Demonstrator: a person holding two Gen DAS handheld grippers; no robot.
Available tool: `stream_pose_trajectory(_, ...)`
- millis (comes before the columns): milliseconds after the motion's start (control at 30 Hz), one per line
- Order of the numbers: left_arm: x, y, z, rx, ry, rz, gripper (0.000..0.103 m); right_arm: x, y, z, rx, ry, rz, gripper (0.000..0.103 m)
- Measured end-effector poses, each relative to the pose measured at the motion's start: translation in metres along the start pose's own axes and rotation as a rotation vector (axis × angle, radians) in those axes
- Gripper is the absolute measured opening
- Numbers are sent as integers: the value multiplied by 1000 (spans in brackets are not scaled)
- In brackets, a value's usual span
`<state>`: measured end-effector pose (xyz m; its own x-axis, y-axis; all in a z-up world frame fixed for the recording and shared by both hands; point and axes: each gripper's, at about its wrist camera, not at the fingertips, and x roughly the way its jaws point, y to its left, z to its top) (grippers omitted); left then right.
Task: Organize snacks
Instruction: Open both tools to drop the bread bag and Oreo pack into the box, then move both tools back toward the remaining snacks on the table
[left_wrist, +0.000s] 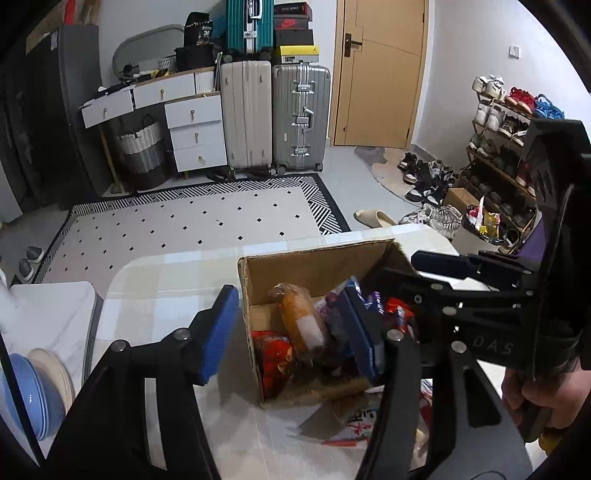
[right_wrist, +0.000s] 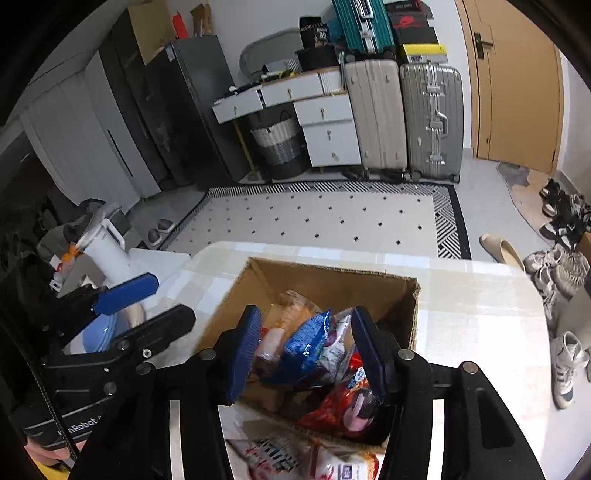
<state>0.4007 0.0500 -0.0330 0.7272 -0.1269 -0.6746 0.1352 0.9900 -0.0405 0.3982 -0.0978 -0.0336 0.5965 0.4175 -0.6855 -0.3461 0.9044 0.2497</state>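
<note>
Two grippers work over a cardboard box (right_wrist: 334, 284) that stands open on a table (right_wrist: 480, 314) with a pale checked cover. Left gripper (left_wrist: 291, 332): jaws wide apart and holding nothing; its left blue pad hangs outside the box's left wall, its right pad sits inside the box among the snacks. Right gripper (right_wrist: 306, 350): jaws also spread, with nothing clamped; both pads hover over the near half of the box, and a blue snack bag (right_wrist: 308, 347) lies between them without visible pad contact. In the left wrist view the box contents include an orange wrapped bread roll (left_wrist: 297, 317) leaning against the back of the pile and a red packet (left_wrist: 273, 354) at the near left corner. The right wrist view shows a red snack bag (right_wrist: 343, 402) at the near right corner of the box. One flat printed white packet (right_wrist: 295, 458) lies on the table just in front of the box, outside it. Blue bowls (left_wrist: 29, 391) are stacked beside the table on the left.
</note>
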Motion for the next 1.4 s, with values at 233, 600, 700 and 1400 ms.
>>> stream_pose_trajectory(233,-80,-9,-12,-19,-71,-5,72,-76,11,-13,11,-96,19,52)
stream_pose_trajectory(600,-222,-48,-69,-6,-205,8,84,-229,39,-102,-23,-342,38,91)
stream_pose_trajectory(700,-259,-55,-96,-14,-248,7,90,-266,42,-134,-18,-414,48,97)
stream_pose_trajectory(1400,-384,-76,-280,-46,-273,82,103,-311,73,-315,33,-465,8,102)
